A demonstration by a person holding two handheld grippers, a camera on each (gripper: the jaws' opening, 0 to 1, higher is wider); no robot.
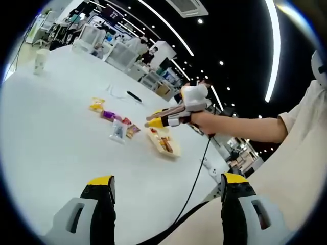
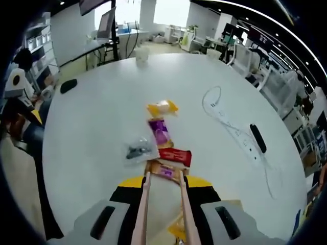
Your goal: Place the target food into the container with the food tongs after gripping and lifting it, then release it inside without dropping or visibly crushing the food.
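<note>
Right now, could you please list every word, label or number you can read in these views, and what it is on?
No text is readable.
Yellow packet: print too blurred.
Purple packet: print too blurred.
Red packet: print too small.
Clear bag: no legible label.
White cup: marks too small.

Open-plan office or lab floor. Dark ceiling with long LED strip lights (image 1: 273, 48), small spot lights and a ceiling air-con cassette (image 1: 187, 7). Big round white table (image 2: 102, 117) with a white power strip and cable (image 2: 232, 130) on it. In the background, rows of desks with monitors (image 2: 106, 23), white chairs (image 1: 120, 53), shelving (image 2: 36, 38), and bright windows at the far end (image 2: 168, 11).
</note>
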